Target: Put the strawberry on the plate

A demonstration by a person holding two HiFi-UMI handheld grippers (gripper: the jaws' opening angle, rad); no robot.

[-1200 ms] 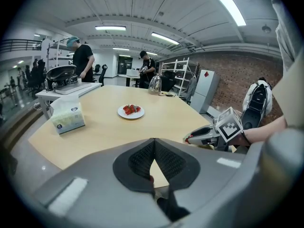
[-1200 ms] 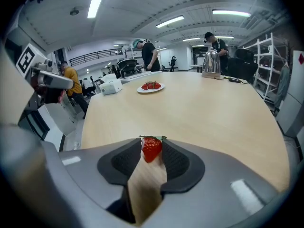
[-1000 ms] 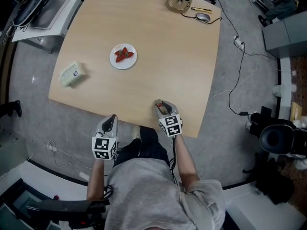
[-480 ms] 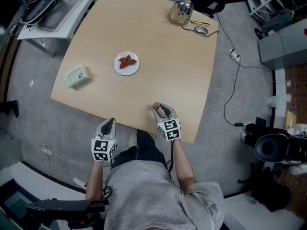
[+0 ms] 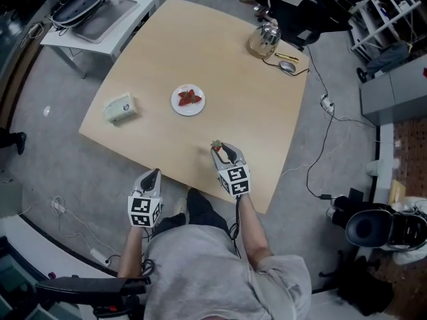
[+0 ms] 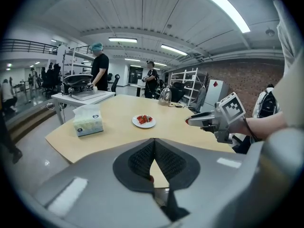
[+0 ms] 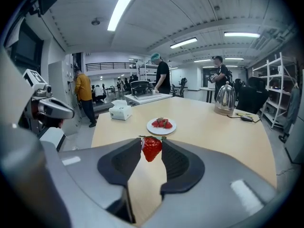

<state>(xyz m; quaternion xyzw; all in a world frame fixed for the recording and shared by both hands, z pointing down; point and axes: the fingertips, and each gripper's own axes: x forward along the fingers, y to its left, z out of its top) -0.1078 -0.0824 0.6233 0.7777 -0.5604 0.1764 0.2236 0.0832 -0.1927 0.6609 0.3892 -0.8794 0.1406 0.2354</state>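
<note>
Near worktop [image 5: 240,72] edge, well short of plate [image 5: 189,113]: right gripper [image 5: 220,149] holds strawberry [image 7: 152,149] clamped between jaws, leaves up, tip down, clear of worktop. Plate sits mid-worktop with other strawberries [image 5: 190,97] on it. Pick-up looks done. Left to do: carry fruit across to plate, lower, release. Left gripper [image 5: 153,175] hangs beyond worktop edge, farther from plate, jaws pressed together, nothing between them.
</note>
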